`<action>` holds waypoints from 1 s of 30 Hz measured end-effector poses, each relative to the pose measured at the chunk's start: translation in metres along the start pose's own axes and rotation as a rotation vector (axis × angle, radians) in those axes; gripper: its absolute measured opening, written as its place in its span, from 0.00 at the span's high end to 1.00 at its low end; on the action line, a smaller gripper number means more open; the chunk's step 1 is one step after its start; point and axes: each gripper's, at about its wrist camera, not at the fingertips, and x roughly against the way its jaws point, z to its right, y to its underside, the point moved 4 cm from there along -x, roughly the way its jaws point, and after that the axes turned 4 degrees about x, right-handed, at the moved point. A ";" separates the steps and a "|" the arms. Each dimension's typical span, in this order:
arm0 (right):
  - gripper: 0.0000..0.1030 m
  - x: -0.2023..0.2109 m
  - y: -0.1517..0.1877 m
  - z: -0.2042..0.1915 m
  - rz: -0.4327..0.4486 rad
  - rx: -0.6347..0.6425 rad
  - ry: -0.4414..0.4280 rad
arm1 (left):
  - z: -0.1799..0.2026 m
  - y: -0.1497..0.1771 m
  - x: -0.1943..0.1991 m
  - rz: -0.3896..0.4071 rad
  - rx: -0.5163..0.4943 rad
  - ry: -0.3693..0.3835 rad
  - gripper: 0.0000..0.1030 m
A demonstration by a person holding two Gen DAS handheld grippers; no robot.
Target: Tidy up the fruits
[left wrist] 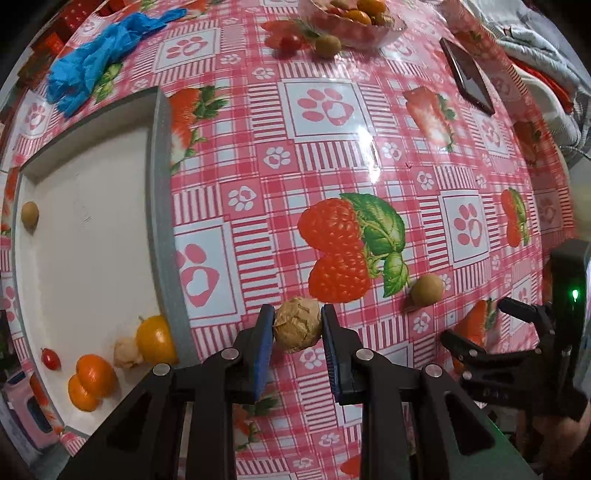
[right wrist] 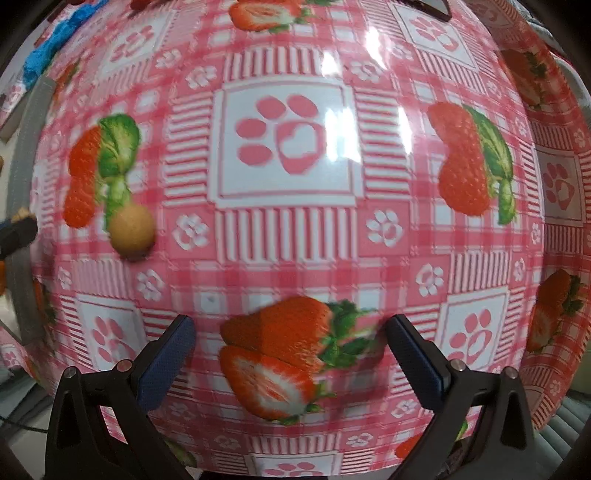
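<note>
**Tan fruit held in the left gripper, tray waiting beside**

Tan and wrinkled, a small round fruit (left wrist: 297,325) sits between the blue pads of the left gripper (left wrist: 297,326), and both pads press on its sides, so the jaws are pinching it firmly. The gripper points down at the table, and the fruit seems lifted a little above the pink tablecloth (left wrist: 325,155), though I cannot be sure of the gap.

At about nine o'clock from this fruit lies a white tray (left wrist: 162,206) with a grey rim. Inside it there are already an orange double-lobed fruit (left wrist: 90,382), a yellow-orange tomato (left wrist: 155,338), a pale lumpy fruit (left wrist: 126,352), a small red tomato (left wrist: 50,359) and one brown round fruit (left wrist: 29,215) at the far wall. I judge that the tray is the collecting place, and the held fruit is likely to go there next.

One more brown longan (left wrist: 426,290) rests on the cloth at two o'clock from the held fruit, not yet taken. A glass bowl (left wrist: 397,27) with more fruits stands far away at twelve o'clock, near a blue plastic bag (left wrist: 99,55) and a dark phone (left wrist: 469,75).

The right gripper (right wrist: 290,356) hovers over the cloth with its jaws spread wide and nothing between them. The longan is at ten o'clock from it, so probably this hand is free for that fruit.
</note>
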 end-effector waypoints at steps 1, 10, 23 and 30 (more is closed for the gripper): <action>0.00 0.003 -0.003 -0.004 0.014 0.003 -0.015 | -0.003 0.002 0.003 0.003 0.006 0.004 0.73; 0.12 0.015 -0.035 -0.044 0.071 0.076 -0.078 | -0.031 0.032 0.028 0.035 0.040 0.026 0.73; 0.52 0.012 -0.040 -0.077 0.066 0.183 0.029 | -0.064 0.058 0.046 0.068 0.114 0.012 0.73; 0.71 0.013 -0.033 -0.079 0.060 0.172 -0.010 | -0.073 0.062 0.047 0.072 0.128 -0.008 0.73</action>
